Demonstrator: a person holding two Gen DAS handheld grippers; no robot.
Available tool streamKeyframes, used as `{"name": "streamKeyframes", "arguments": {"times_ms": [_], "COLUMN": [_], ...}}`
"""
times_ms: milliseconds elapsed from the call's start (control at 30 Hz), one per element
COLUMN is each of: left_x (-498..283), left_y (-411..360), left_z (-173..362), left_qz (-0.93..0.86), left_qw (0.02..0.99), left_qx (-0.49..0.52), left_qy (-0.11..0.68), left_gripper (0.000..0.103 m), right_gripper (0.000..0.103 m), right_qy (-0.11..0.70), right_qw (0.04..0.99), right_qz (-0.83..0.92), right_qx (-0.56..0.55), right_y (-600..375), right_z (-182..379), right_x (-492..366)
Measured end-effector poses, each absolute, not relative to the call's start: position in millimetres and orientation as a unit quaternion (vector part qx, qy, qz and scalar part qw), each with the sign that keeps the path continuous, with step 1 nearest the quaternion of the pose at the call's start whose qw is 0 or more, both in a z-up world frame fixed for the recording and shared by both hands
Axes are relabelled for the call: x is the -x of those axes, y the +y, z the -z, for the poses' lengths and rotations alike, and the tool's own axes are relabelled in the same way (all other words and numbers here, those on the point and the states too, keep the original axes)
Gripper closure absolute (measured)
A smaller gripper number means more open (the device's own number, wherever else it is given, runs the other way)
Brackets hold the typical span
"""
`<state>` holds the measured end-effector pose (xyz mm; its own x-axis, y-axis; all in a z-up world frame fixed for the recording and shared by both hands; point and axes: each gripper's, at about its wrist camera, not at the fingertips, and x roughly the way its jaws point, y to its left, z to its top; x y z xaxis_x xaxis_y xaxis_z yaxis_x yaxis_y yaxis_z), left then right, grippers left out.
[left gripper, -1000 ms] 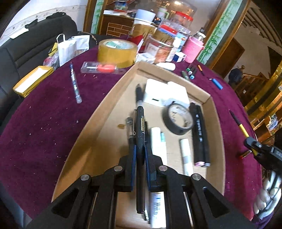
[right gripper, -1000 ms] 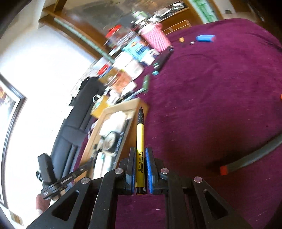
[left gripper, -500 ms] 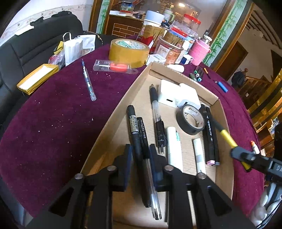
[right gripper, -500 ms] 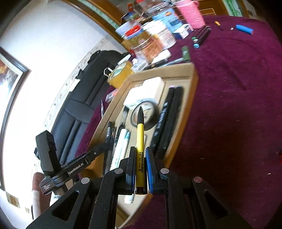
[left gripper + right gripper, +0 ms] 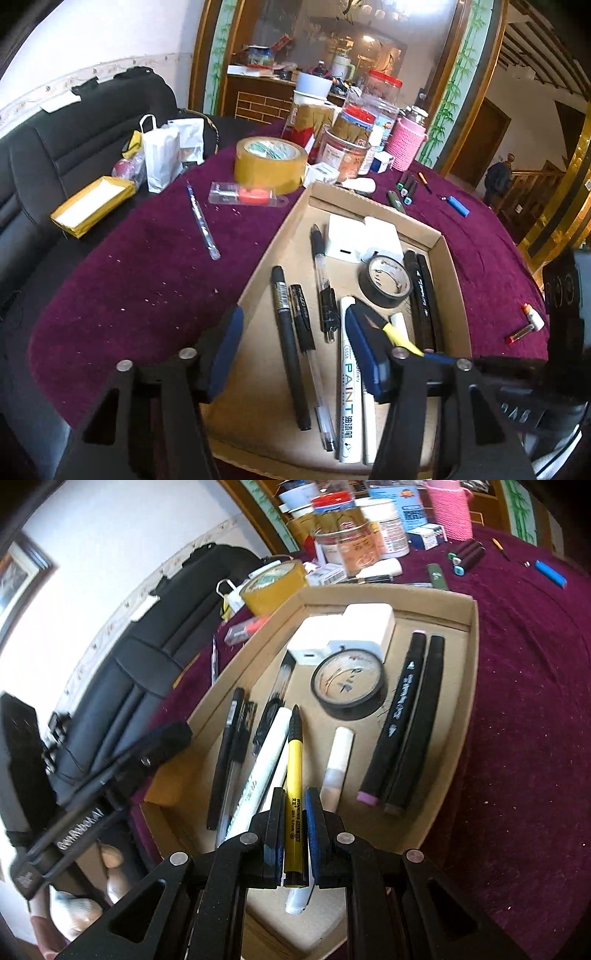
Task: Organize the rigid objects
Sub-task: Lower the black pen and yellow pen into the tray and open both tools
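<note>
Fingers of the right gripper (image 5: 293,834) pinch a yellow pen (image 5: 294,775) above the cardboard tray (image 5: 474,672). The left gripper (image 5: 295,347) hangs over black pens (image 5: 288,332) lying in the tray, its fingers spreading apart, nothing between them.

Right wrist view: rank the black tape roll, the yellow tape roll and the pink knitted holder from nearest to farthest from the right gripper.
From the right gripper:
1. Black tape roll, in the box, just ahead.
2. Yellow tape roll, beyond the box's far left corner.
3. Pink knitted holder, top right, at the table's far edge.
</note>
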<state>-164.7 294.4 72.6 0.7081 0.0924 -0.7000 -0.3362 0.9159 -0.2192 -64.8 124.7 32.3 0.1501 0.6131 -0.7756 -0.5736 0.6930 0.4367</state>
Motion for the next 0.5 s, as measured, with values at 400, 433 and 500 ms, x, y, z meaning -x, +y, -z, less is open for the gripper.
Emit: {"name": "streamKeyframes", "arguments": {"times_ms": [400,433,500], "left_x": [170,170,172], "left_y": [289,287,282], "left_z": [-79,-82,-86], "left_qz": [-0.155,-0.164,-0.178], "left_qw": [0.911,0.913,0.916], "left_qx": [0.143,0.134,0.117], "left_qy": [0.353,0.349,0.341], "left_gripper": [0.029,0.027,0.025], "right_gripper": [0.047,0.047,0.046], "right_qy": [0.48,0.474,0.459], "right_qw": [0.788,0.791,0.8], "right_qz": [-0.384,-0.384,-0.383], "right_qx": [0.047,0.049,0.051], "right_y": [130,129,125], "right_z": [-41,-43,-47], "right_x": [90,92,95]}}
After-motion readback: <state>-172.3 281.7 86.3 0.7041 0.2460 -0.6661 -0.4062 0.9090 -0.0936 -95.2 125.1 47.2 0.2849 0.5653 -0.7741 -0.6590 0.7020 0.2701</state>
